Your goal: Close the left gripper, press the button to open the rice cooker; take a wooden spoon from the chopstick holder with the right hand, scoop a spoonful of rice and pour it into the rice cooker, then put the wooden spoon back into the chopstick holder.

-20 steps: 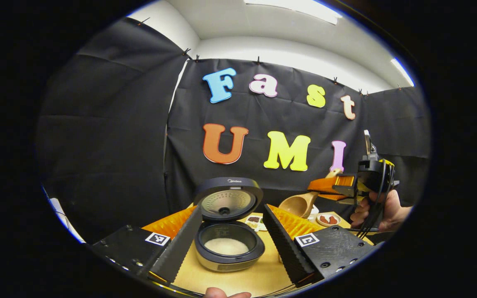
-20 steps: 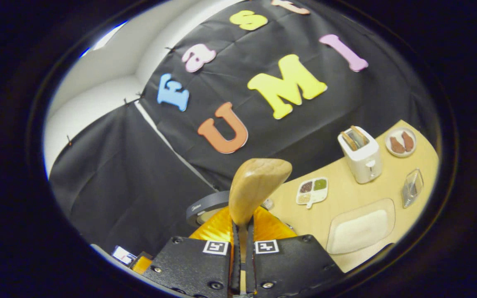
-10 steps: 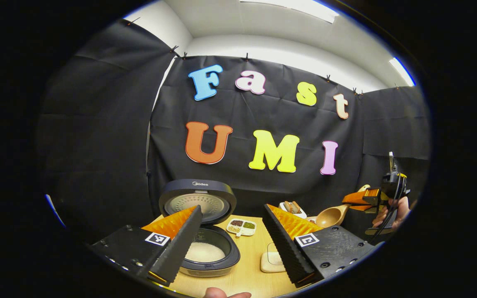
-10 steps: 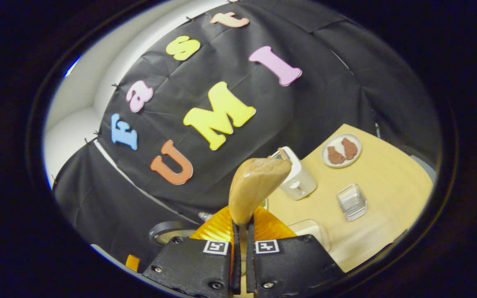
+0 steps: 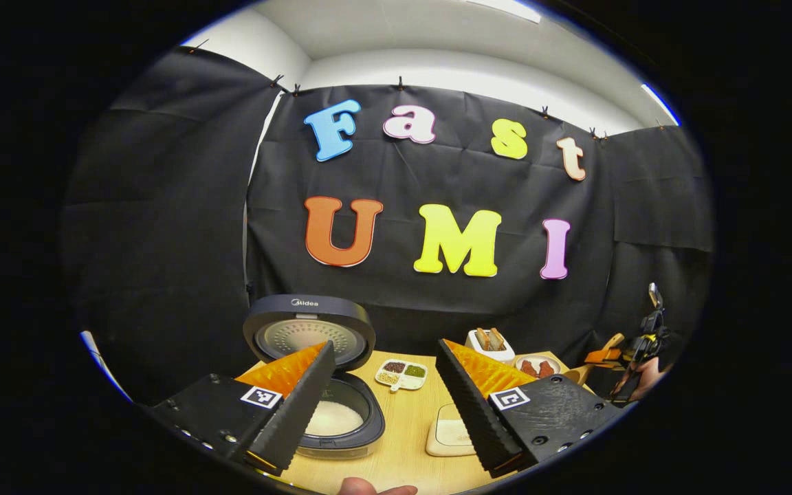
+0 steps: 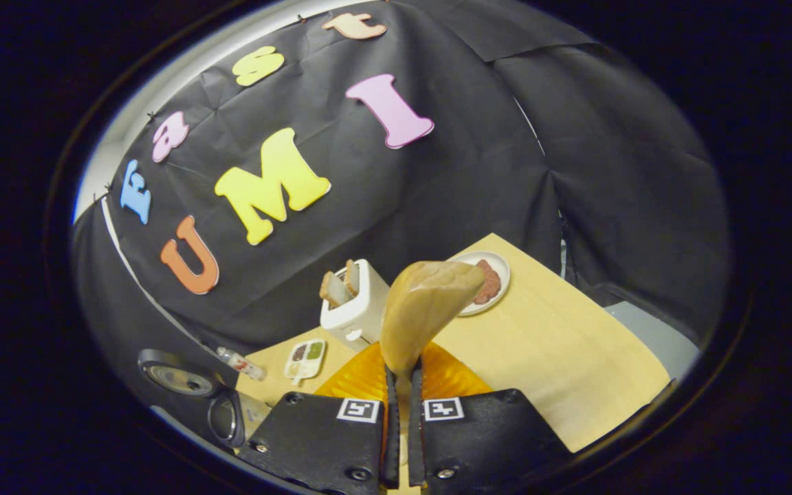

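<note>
Left gripper view: the left gripper [image 5: 386, 405] hangs over the table [image 5: 406, 440] with its fingers spread wide and nothing between them. Behind the left finger sits the cooker [image 5: 331, 419], dark-rimmed, lid [image 5: 309, 332] tipped up and back, white rice showing in the pot. Near it lie a divided dish [image 5: 401, 374] of grains, a toaster [image 5: 489, 344], a plate [image 5: 536, 366] and a pale tray [image 5: 449, 434]. At far right the right gripper [image 5: 599, 357], held by a hand [image 5: 643, 378], carries the spoon [image 5: 592, 361].

Right gripper view: the right gripper [image 6: 401, 385] is clamped on the spoon's handle; the spoon [image 6: 423, 309] is light wood, smooth, its rounded bowl rising above the fingertips, over the table and in front of the toaster [image 6: 355, 306] and plate [image 6: 485, 282]. The cooker [image 6: 224, 416] lies at lower left.
</note>
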The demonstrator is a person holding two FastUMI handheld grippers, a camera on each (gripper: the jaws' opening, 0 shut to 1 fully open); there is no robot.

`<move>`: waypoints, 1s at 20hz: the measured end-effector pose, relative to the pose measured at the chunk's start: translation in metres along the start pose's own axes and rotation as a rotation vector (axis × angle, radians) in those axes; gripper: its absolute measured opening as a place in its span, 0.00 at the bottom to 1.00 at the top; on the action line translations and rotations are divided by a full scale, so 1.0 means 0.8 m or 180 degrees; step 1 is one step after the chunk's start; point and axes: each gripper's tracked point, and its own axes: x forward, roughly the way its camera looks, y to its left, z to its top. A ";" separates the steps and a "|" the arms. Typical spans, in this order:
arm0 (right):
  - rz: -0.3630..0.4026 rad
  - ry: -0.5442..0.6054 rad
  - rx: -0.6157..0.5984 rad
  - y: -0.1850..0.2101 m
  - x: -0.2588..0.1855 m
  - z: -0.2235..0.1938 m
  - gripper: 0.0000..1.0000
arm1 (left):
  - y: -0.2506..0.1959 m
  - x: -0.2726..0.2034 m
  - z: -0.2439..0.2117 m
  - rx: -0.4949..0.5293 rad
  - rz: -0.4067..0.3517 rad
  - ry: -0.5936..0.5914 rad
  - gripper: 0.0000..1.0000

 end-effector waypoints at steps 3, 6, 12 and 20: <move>-0.0045 0.0041 -0.0001 -0.018 0.037 -0.016 0.10 | -0.010 -0.005 0.000 0.0059 0.0060 0.0041 0.95; -0.0136 0.0108 0.0051 -0.034 0.065 -0.034 0.10 | -0.014 -0.005 -0.004 0.0120 0.0125 0.0096 0.95; -0.0156 0.0134 -0.0058 -0.046 0.091 -0.063 0.12 | -0.008 -0.003 0.004 0.0144 0.0227 0.0097 0.95; -0.0012 0.0041 -0.0090 -0.039 0.091 -0.056 0.32 | -0.006 0.005 0.017 0.0093 0.0296 0.0037 0.84</move>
